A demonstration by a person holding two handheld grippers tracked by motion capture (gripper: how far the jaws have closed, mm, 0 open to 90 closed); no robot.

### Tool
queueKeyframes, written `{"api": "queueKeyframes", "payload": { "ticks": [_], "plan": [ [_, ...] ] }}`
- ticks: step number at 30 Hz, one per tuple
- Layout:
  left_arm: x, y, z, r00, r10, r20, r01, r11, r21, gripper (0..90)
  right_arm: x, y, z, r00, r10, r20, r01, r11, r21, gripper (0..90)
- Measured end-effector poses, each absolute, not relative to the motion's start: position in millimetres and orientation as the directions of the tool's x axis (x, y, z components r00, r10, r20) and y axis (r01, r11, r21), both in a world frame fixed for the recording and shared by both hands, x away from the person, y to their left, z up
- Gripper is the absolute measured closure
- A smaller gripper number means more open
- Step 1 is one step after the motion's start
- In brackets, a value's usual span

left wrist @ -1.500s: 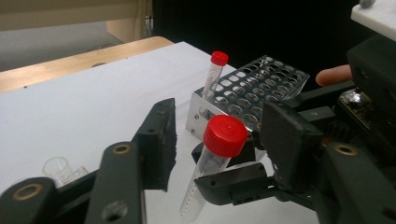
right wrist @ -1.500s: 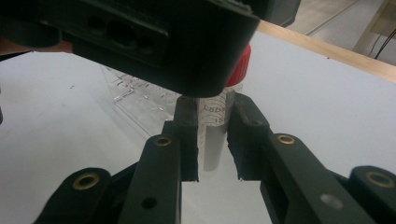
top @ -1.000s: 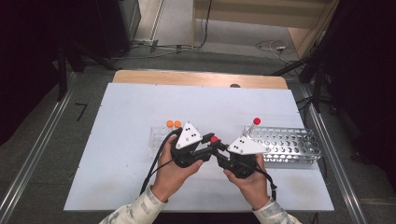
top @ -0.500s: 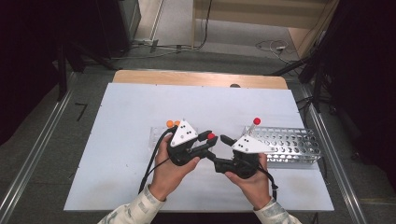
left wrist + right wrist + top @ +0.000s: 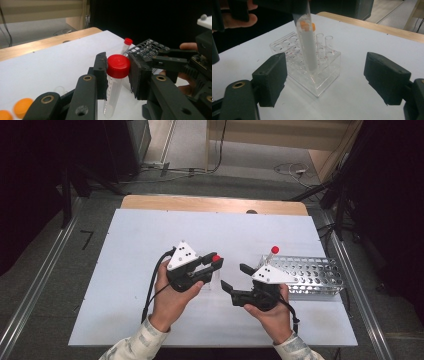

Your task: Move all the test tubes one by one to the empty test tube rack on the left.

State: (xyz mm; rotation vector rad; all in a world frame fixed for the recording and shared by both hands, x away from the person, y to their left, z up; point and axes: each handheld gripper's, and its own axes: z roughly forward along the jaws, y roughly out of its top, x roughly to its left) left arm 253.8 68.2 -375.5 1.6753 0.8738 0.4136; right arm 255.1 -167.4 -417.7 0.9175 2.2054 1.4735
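My left gripper [image 5: 216, 264] is shut on the red cap of a clear tube [image 5: 118, 66], which hangs upright from the jaws. In the right gripper view the tube's [image 5: 308, 47] tip hovers just above a clear plastic rack [image 5: 325, 80] holding two uncapped tubes. My right gripper [image 5: 235, 276] stands to the right of the tube. Its jaws have just been opening and are now wide apart, with nothing pressed between the pads [image 5: 271, 79].
A metal rack [image 5: 312, 275] lies at the right, with a second red-capped tube [image 5: 274, 251] standing at its left end. Two orange caps [image 5: 22, 107] sit at the clear rack's far side. The table's wooden far edge [image 5: 210, 204] lies beyond.
The right gripper's jaws have opened and let go of the tube. The left gripper has drawn away to the left and slightly up with the tube, leaving a gap between the two grippers.
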Motion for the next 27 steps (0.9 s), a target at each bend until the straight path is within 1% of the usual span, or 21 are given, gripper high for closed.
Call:
{"api": "queueKeyframes", "payload": {
  "ticks": [10, 21, 27],
  "plan": [
    [260, 104, -364, 0.597, 0.777, -0.202, 0.361, -0.034, 0.932, 70.6, 257, -170, -419, -0.729, 0.68, 0.077, 0.332, 0.253, 0.909, 17.3],
    [269, 129, -366, 0.519, 0.833, -0.193, 0.371, -0.016, 0.928, 70.6, 257, -171, -419, -0.73, 0.68, 0.075, 0.332, 0.256, 0.908, 17.7],
    [276, 140, -371, 0.463, 0.87, -0.168, 0.381, -0.024, 0.924, 70.5, 257, -172, -419, -0.728, 0.682, 0.077, 0.334, 0.254, 0.908, 18.1]
  ]
}}
